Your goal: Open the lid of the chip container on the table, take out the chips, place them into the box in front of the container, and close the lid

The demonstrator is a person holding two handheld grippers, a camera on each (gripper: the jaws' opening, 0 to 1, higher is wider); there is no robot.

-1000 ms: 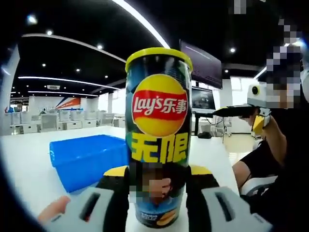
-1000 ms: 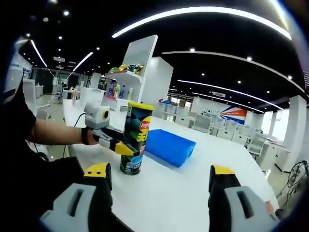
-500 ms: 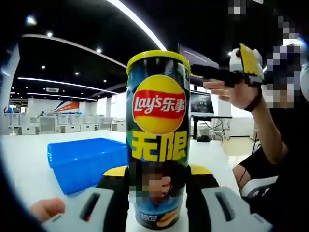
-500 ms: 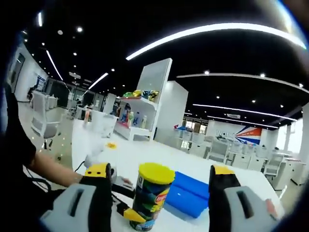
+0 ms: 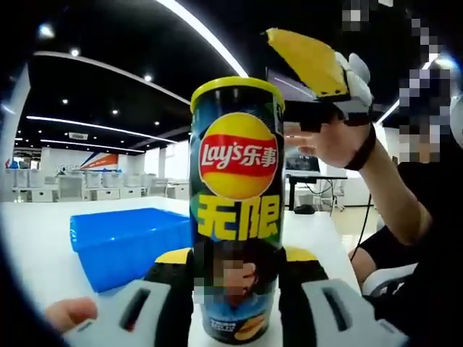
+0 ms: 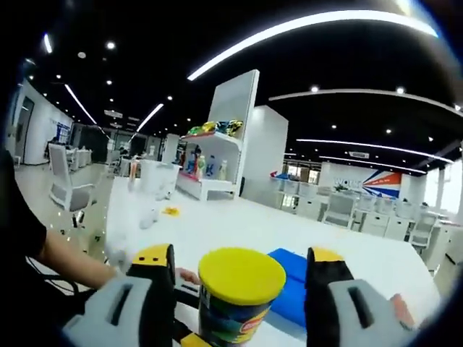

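The fingers of the left gripper (image 5: 235, 296) stand on either side of the lower part of the chip container (image 5: 236, 210), their yellow-tipped black pads pressed against its sides, so the can is clamped between them. The container stands upright on the white desk (image 5: 36, 238), dark blue with a red and yellow brand badge and yellow characters below it, and its yellow lid (image 5: 237, 84) sits on top, closed. Just left of the fingers and a little beyond them lies the blue box (image 5: 119, 242), open-topped, near the can's base. A fingertip of the person's hand (image 5: 69, 312) shows at the lower left beside the gripper's grey body.

In the right gripper view, the fingers of the right gripper (image 6: 237, 264) are spread wide, one on each side of the yellow lid (image 6: 241, 275), which lies between them with a gap on both sides; they touch nothing. The can's printed wall (image 6: 231, 322) drops away below the lid. Beyond the lid, between the fingers, the blue box (image 6: 293, 289) rests on the desk (image 6: 217, 231).

In the left gripper view, the right gripper (image 5: 307, 65) hangs above and to the right of the lid, yellow pad tilted, held by a hand (image 5: 329, 137).
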